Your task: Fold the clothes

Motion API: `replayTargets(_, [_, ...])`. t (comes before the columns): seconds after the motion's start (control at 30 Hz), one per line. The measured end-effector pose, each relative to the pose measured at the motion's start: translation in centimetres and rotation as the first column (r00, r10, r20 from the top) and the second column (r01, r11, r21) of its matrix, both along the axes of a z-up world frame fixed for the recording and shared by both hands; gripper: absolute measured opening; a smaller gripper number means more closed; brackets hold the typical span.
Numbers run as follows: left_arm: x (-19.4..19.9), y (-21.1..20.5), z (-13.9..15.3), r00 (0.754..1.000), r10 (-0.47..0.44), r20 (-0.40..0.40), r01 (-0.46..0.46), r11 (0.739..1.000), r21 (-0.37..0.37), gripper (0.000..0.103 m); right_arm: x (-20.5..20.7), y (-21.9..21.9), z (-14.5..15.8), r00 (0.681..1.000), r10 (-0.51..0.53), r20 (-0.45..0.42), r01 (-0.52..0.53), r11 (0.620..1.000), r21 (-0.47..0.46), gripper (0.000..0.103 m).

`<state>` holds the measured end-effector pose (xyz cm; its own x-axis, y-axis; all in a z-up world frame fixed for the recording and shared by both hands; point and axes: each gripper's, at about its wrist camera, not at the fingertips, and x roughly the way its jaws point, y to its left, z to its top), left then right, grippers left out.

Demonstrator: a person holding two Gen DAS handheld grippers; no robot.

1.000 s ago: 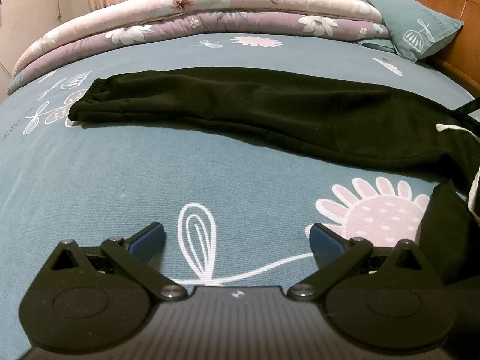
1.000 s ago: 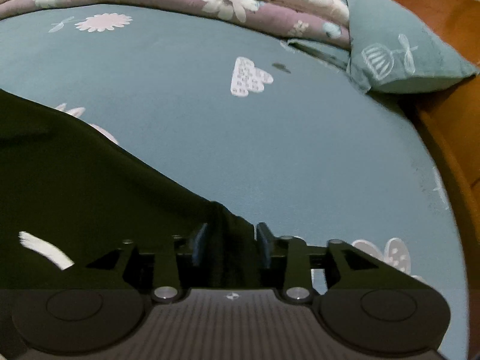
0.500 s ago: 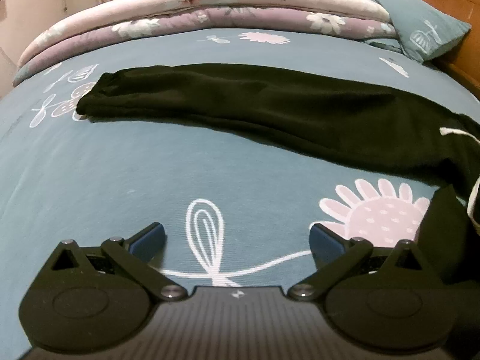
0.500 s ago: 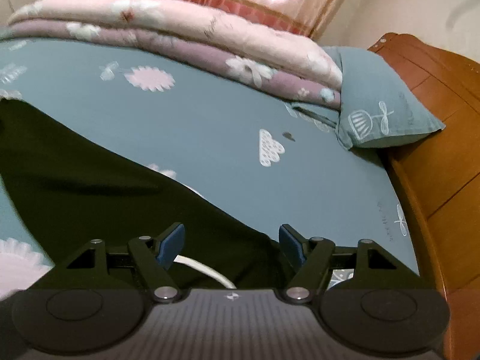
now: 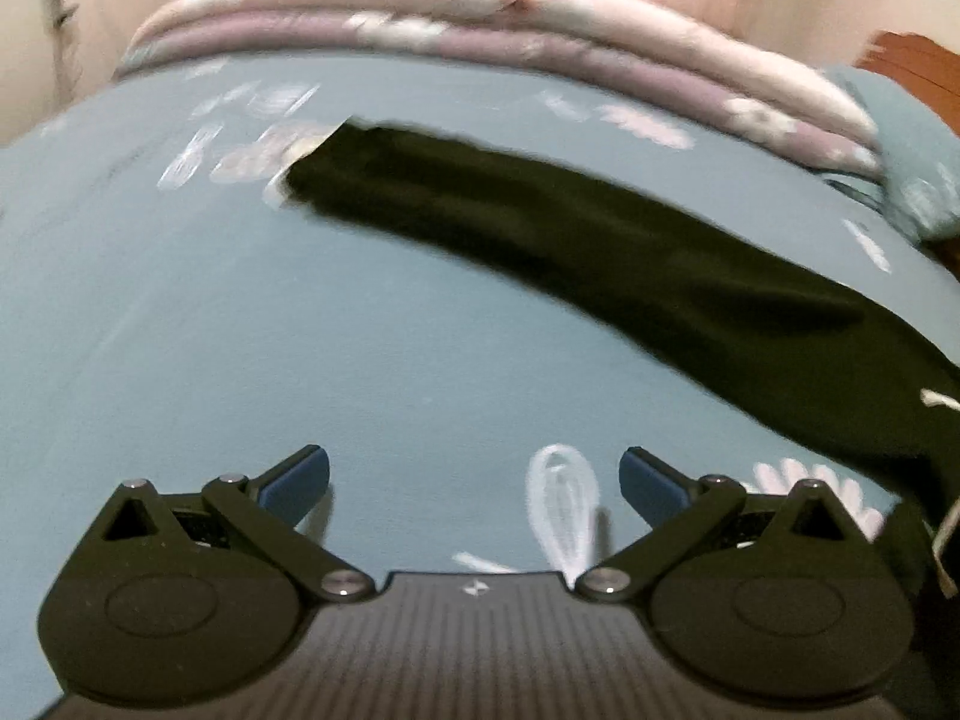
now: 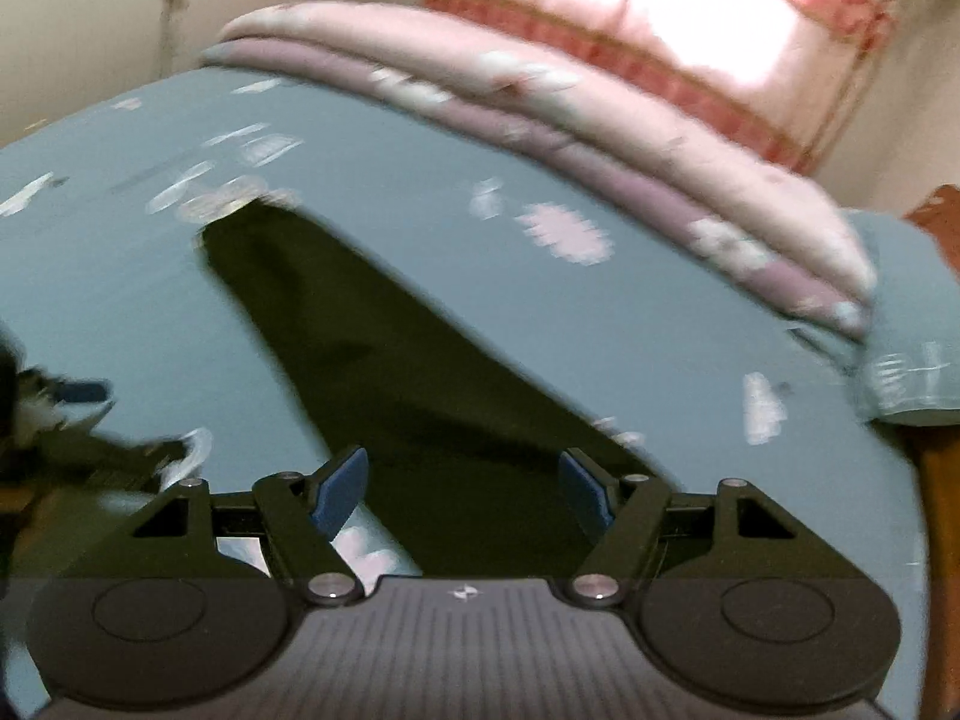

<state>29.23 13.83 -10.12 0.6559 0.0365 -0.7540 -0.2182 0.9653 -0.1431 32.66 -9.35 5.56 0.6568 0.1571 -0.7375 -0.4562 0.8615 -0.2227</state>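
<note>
Lying black trousers (image 5: 600, 252), stretched flat

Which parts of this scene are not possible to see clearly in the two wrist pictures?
- Black pants, left wrist view: the waist end is cut off by the right edge; motion blur hides the folds.
- Black pants, right wrist view: the near end is hidden behind the open right gripper.
- Sheet prints: smeared by blur.
- Dark blurred object, right wrist view, left edge: cannot be identified.
- Left gripper: open, empty.
</note>
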Motion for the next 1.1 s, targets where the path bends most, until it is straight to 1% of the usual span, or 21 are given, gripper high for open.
replayTargets(0.07, [0.2, 0.5, -0.3, 1.000, 0.013, -0.018, -0.013, 0.999, -0.041, 0.102, -1.1, 0.2, -1.4, 0.999, 0.009, -0.040, -0.008, 1.000, 0.020, 0.075])
replayTargets(0.13, [0.2, 0.4, -0.4, 1.000, 0.000, -0.015, -0.001, 0.998, -0.063, 0.102, -2.3, 0.1, -2.7, 0.997, 0.006, -0.081, -0.003, 0.999, 0.046, 0.075])
replayTargets(0.27, [0.1, -0.8, -0.5, 0.999, -0.052, -0.008, 0.051, 0.998, -0.048, 0.102, -5.2, -2.0, -4.4, 0.988, -0.065, -0.138, 0.078, 0.993, 0.090, 0.075])
replayTargets(0.37, [0.4, -1.8, -0.6, 0.997, -0.073, -0.018, 0.073, 0.997, -0.029, 0.102, -7.6, -4.7, -5.3, 0.978, -0.153, -0.143, 0.170, 0.978, 0.117, 0.075])
replayTargets(0.47, [0.5, -2.4, -0.5, 0.997, -0.081, -0.017, 0.080, 0.997, -0.018, 0.102, -10.9, -6.6, -6.4, 0.964, -0.228, -0.139, 0.252, 0.949, 0.190, 0.081])
replayTargets(0.53, [0.3, -2.7, -0.4, 0.996, -0.083, -0.015, 0.082, 0.996, -0.025, 0.102, -13.6, -6.5, -7.8, 0.959, -0.251, -0.133, 0.275, 0.937, 0.215, 0.081])
replayTargets(0.63, [0.1, -3.3, -0.4, 0.994, -0.105, -0.019, 0.105, 0.994, -0.021, 0.102, -17.1, -4.6, -10.1, 0.962, -0.254, -0.097, 0.268, 0.946, 0.181, 0.081])
replayTargets(0.7, [-0.2, -4.0, -0.3, 0.992, -0.127, -0.020, 0.126, 0.992, -0.009, 0.102, -19.1, -3.3, -11.3, 0.967, -0.251, -0.050, 0.256, 0.953, 0.162, 0.081])
replayTargets(0.77, [-0.8, -4.9, 0.0, 0.985, -0.171, -0.029, 0.172, 0.985, 0.002, 0.102, -20.5, -2.2, -12.4, 0.971, -0.237, -0.026, 0.239, 0.961, 0.137, 0.081])
replayTargets(0.8, [-1.0, -5.4, 0.2, 0.979, -0.202, -0.032, 0.203, 0.979, 0.006, 0.102, -20.8, -2.0, -12.7, 0.971, -0.239, -0.030, 0.241, 0.962, 0.127, 0.081])
replayTargets(0.87, [-1.8, -6.5, 0.8, 0.960, -0.278, -0.015, 0.279, 0.960, 0.011, 0.102, -21.4, -1.6, -13.2, 0.970, -0.241, -0.040, 0.244, 0.964, 0.110, 0.081])
replayTargets(0.93, [-2.5, -7.5, 1.2, 0.941, -0.338, 0.009, 0.338, 0.941, 0.026, 0.102, -21.7, -2.0, -13.0, 0.969, -0.239, -0.066, 0.246, 0.962, 0.120, 0.081])
replayTargets(1.0, [-2.9, -8.2, 1.2, 0.926, -0.376, 0.023, 0.375, 0.926, 0.037, 0.102, -22.0, -2.9, -12.3, 0.963, -0.264, -0.060, 0.269, 0.955, 0.121, 0.081])
replayTargets(1.1, [-2.3, -8.8, 0.6, 0.927, -0.375, -0.021, 0.375, 0.926, 0.050, 0.102, -23.0, -4.8, -10.8, 0.950, -0.310, -0.046, 0.313, 0.940, 0.136, 0.081])
